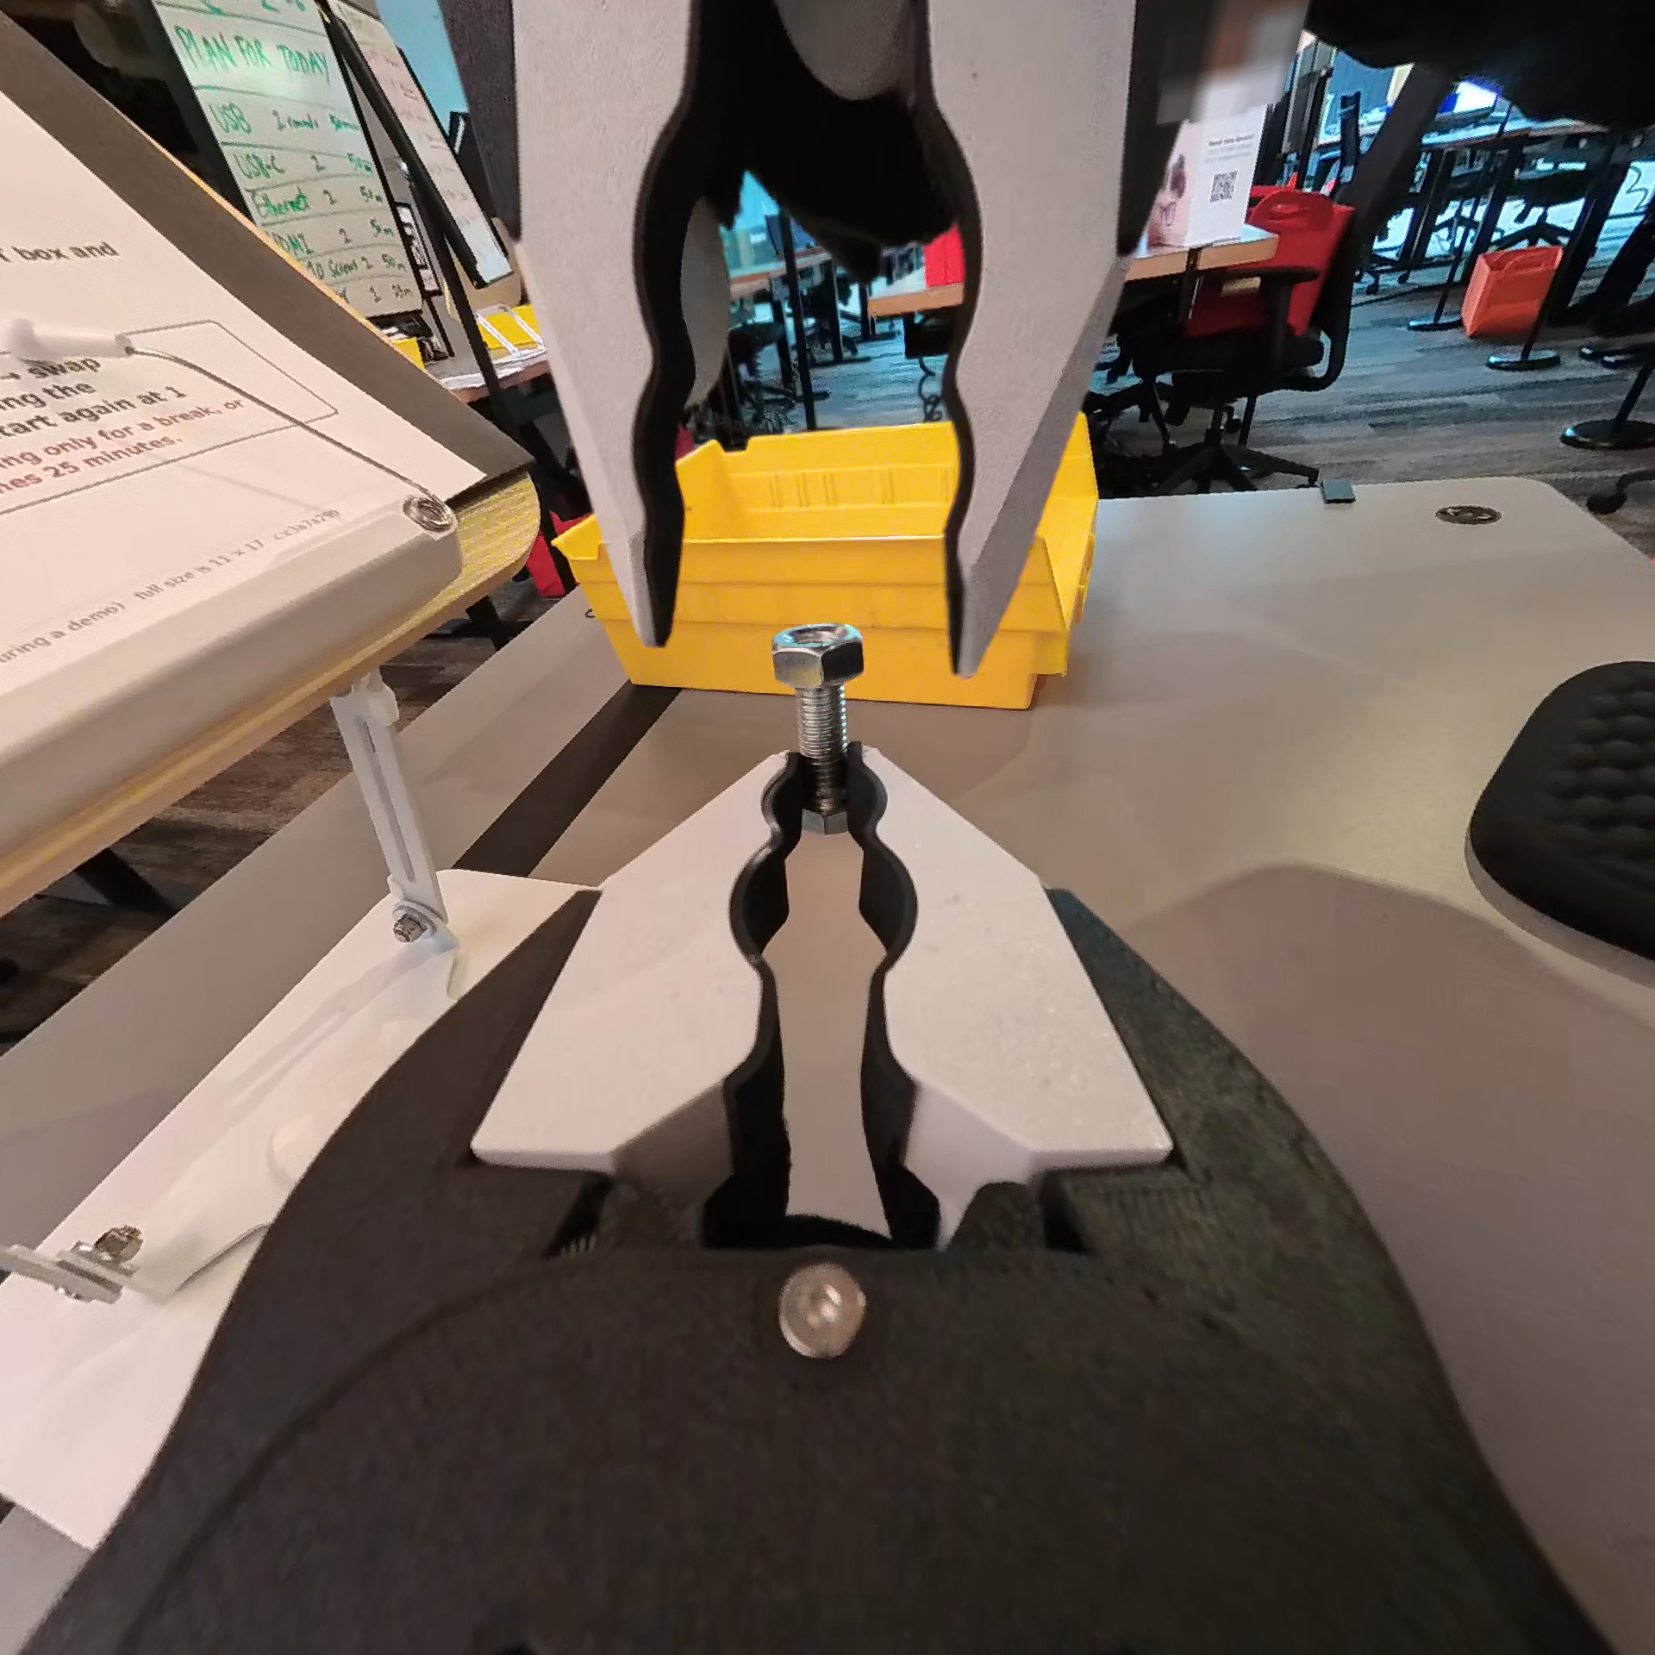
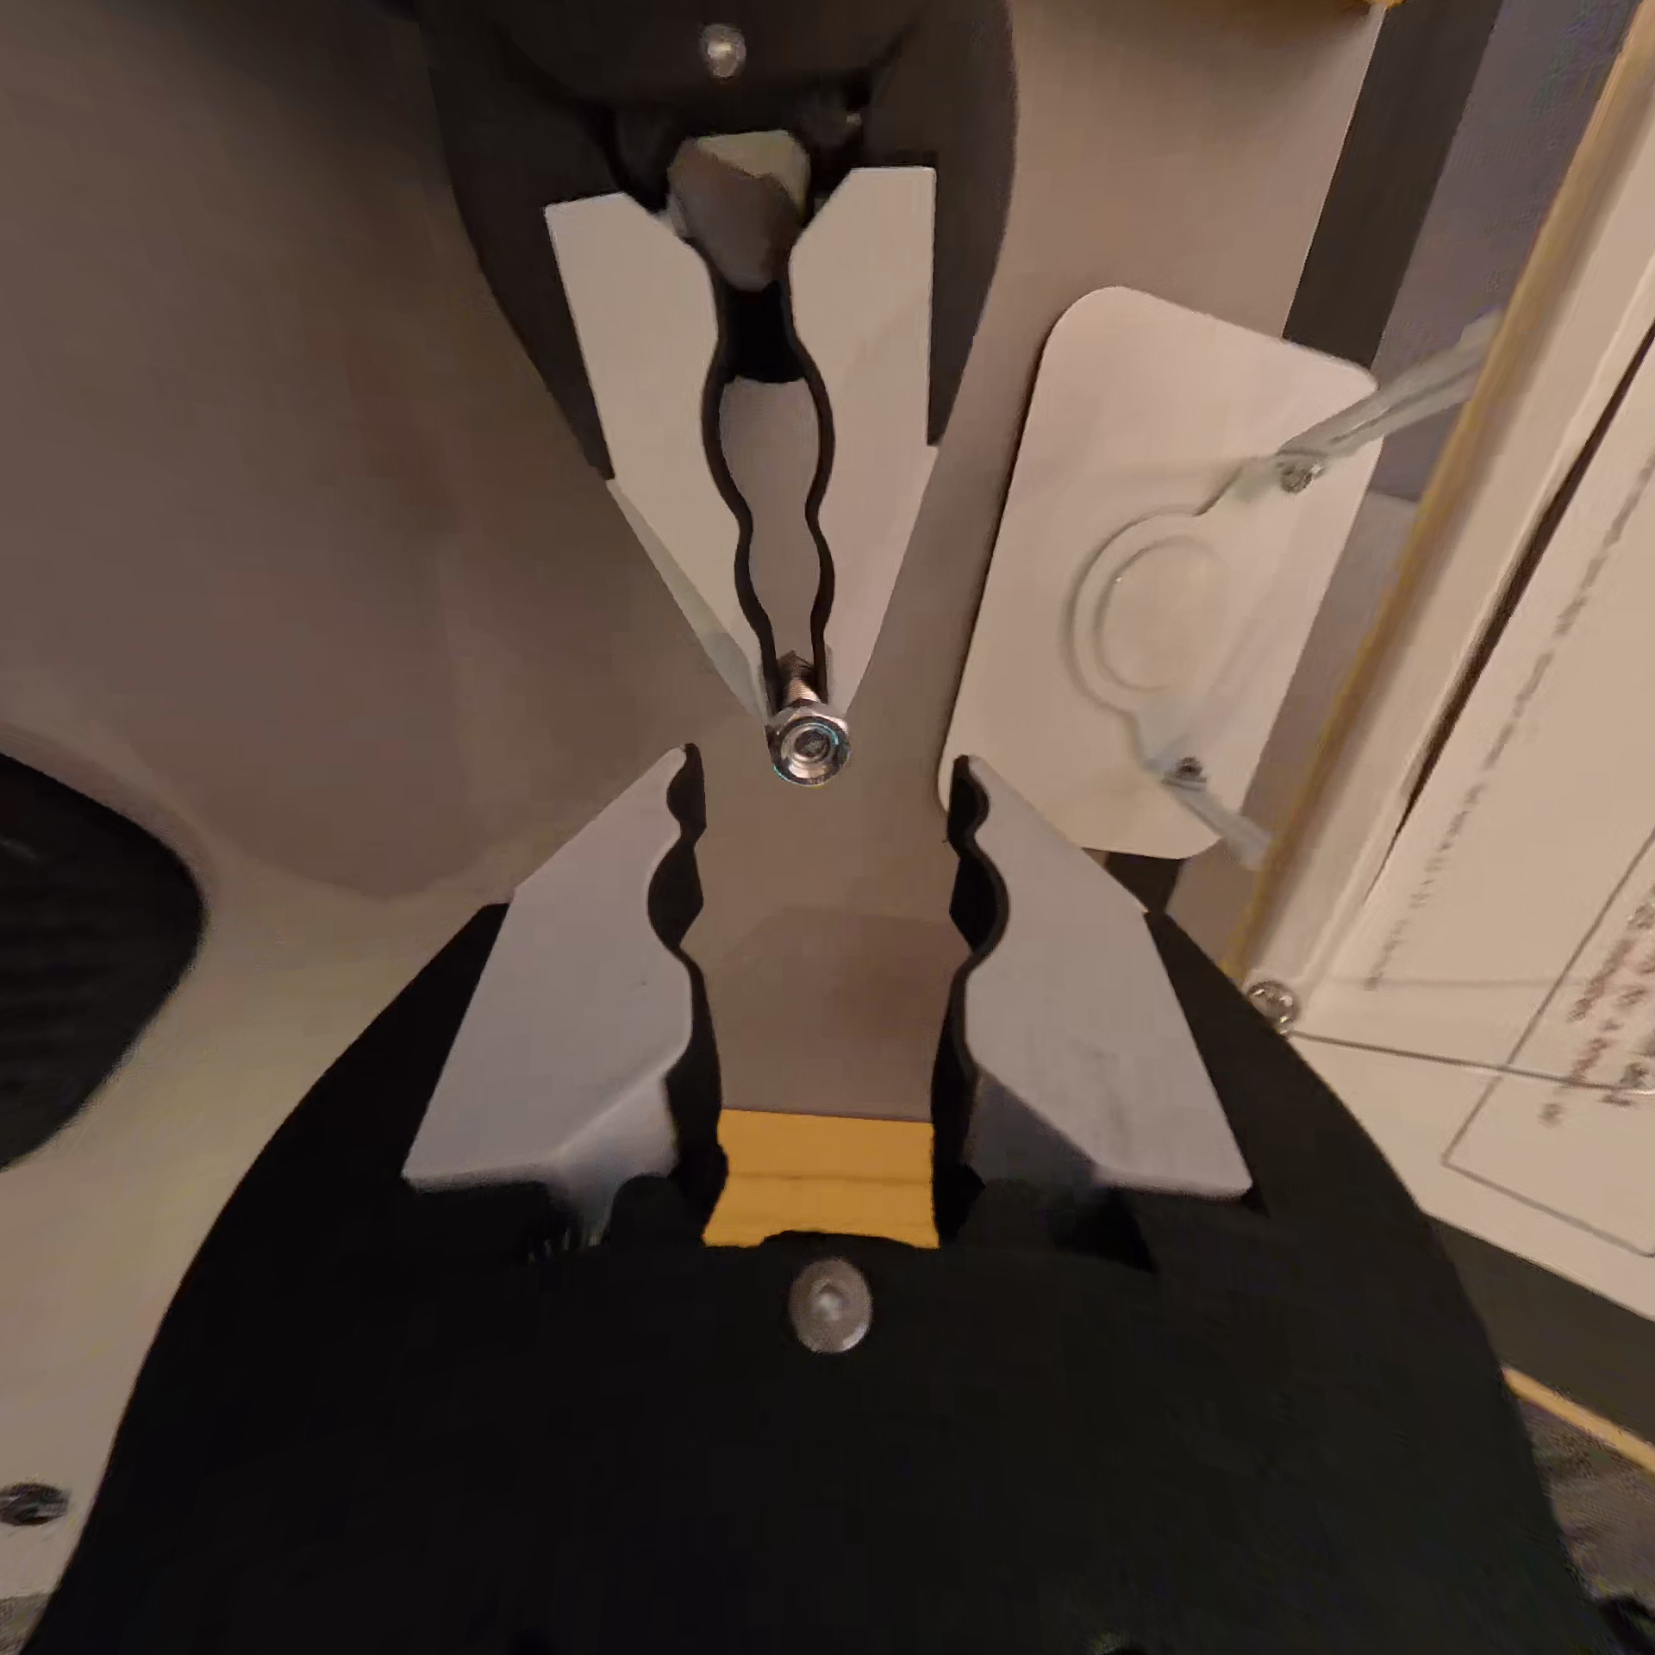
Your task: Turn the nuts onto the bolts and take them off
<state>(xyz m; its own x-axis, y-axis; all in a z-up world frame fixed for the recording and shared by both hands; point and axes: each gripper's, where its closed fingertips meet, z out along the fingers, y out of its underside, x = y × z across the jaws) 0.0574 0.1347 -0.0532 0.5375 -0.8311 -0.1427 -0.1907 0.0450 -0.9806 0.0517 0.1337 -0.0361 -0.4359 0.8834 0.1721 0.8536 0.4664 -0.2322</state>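
My left gripper (image 1: 822, 788) is shut on a steel bolt (image 1: 819, 739) and holds it upright above the grey table (image 1: 1254, 698). A hex nut (image 1: 817, 654) sits at the top end of the bolt's thread. My right gripper (image 1: 806, 658) hangs down from above, open, with one fingertip on each side of the nut and not touching it. In the right wrist view the right gripper (image 2: 822, 788) is open, and the nut (image 2: 809, 745) shows end-on just beyond its fingertips. The left gripper (image 2: 800, 681) holds the bolt (image 2: 797, 688) there.
A yellow plastic bin (image 1: 842, 555) stands on the table behind the bolt. A tilted board with a printed sheet (image 1: 179, 448) on a white stand (image 1: 394, 833) is at the left. A black padded rest (image 1: 1576, 806) lies at the right. Office chairs and desks fill the background. The tips of both grippers are at nearly the same place.
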